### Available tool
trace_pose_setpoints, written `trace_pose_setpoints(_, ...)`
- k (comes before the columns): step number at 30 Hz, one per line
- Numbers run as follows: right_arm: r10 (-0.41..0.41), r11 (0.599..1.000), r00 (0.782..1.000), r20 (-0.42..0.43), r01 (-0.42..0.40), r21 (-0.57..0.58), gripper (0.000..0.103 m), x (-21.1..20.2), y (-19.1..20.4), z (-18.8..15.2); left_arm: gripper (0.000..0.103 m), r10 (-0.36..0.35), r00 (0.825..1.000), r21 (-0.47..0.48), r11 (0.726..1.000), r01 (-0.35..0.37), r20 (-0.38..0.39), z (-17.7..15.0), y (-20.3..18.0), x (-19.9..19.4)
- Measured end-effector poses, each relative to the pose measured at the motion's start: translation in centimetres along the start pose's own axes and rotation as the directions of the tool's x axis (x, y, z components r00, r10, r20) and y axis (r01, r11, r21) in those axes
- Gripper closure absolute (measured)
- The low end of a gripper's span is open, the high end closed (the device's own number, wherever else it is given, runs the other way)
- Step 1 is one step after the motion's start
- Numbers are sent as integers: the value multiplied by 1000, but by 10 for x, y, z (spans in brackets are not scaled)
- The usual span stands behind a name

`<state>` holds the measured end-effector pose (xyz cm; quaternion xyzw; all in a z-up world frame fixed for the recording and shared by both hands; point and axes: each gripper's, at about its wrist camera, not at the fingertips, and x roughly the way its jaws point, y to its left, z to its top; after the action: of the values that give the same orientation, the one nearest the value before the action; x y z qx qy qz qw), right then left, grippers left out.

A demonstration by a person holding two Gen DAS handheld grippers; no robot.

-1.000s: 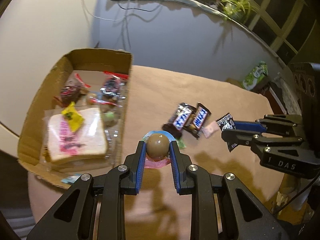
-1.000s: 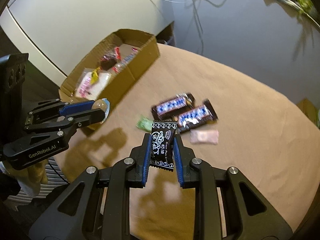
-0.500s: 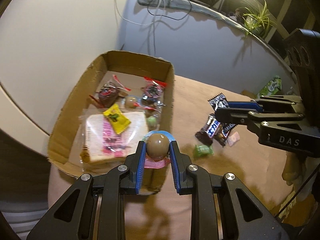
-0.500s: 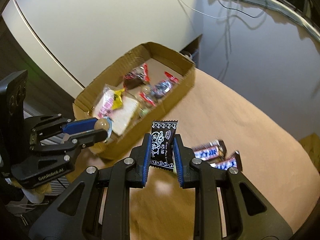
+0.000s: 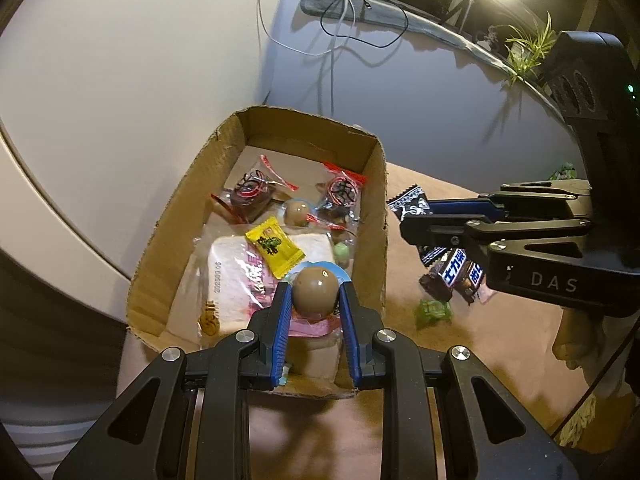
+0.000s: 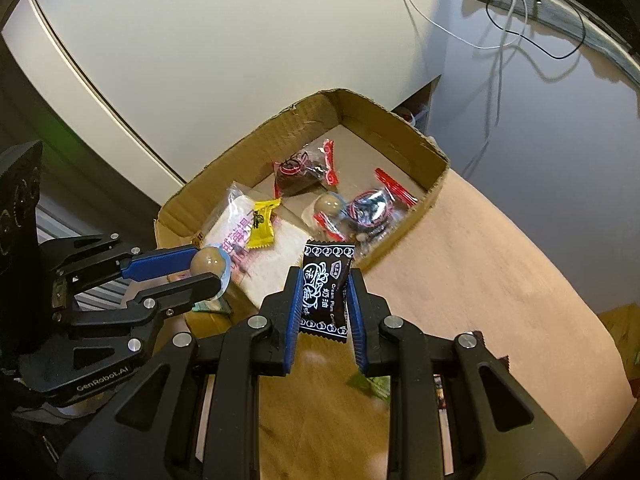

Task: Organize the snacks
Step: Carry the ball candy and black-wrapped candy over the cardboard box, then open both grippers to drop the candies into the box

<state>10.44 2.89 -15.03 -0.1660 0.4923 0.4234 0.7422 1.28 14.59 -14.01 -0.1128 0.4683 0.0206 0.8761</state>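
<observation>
The near end of the wrapped sandwich (image 5: 236,280) is covered by the left hand-held gripper (image 5: 314,300). The chocolate bars (image 5: 454,276) on the bench (image 5: 400,400) are partly masked by the right hand-held gripper (image 5: 412,216), so their number cannot be told. In the right wrist view the green candy (image 6: 372,386) is blurred and half hidden behind a finger (image 6: 358,320), and a wrapper at the right edge (image 6: 496,354) is reduced to a sliver. The print on the black sachet (image 6: 326,288) is mostly too small to be read.
</observation>
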Motion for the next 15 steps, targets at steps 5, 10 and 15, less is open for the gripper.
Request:
trace_pose_setpoints(5,11,1000,1000,-8,-12,-13,80,7,5,8,80,3,1000,-4,1000,-3,0,2,3,1)
trace_pose_setpoints(10,21,999,1000,-12,-22,-25,80,13,9,15,80,10,1000,-8,1000,-10,-1,4,6,2)
trace_pose_setpoints(15,27,999,1000,-14,-28,-34,80,15,12,20,80,22,1000,-12,1000,-22,-2,6,8,2)
